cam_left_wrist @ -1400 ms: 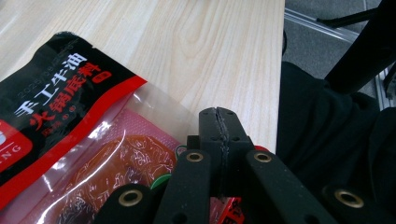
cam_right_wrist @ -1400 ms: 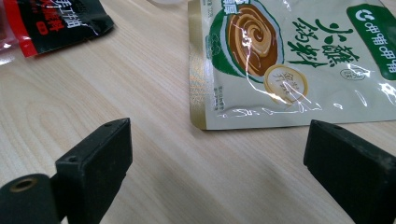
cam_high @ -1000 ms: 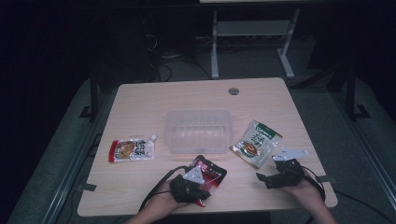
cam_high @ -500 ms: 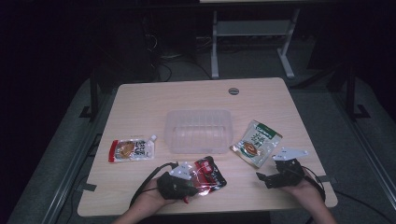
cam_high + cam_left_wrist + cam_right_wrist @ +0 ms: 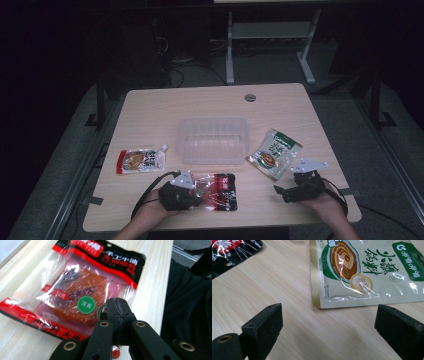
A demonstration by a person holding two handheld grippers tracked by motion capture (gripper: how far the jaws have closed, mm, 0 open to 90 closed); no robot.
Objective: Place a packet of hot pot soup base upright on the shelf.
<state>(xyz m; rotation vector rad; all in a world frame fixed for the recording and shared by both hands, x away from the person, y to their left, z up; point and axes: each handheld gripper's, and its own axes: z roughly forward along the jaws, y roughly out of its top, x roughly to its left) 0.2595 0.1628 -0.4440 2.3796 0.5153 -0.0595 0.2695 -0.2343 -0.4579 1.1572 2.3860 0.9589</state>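
Observation:
A red and black food packet [image 5: 217, 192] [image 5: 82, 290] with a clear window lies flat near the table's front edge. My left gripper [image 5: 198, 194] [image 5: 117, 307] comes in from its left, jaws pressed together on the packet's near edge, with film bunched between them. My right gripper [image 5: 281, 191] [image 5: 328, 320] rests at the front right, jaws wide apart with nothing between them. It points at a green and white pouch [image 5: 274, 154] [image 5: 362, 272] lying just beyond its tips. A corner of the red and black packet [image 5: 227, 252] shows in the right gripper view at top left.
A clear plastic container [image 5: 212, 122] stands mid-table behind the packets. An orange and white spouted pouch [image 5: 141, 160] lies at the left. A round cable hole [image 5: 250, 97] sits near the table's far edge. Dark floor and a metal frame lie beyond.
My left gripper has shifted to the left along the front edge, and the red and black packet has slid and turned with it to lie level. The right gripper has stayed put.

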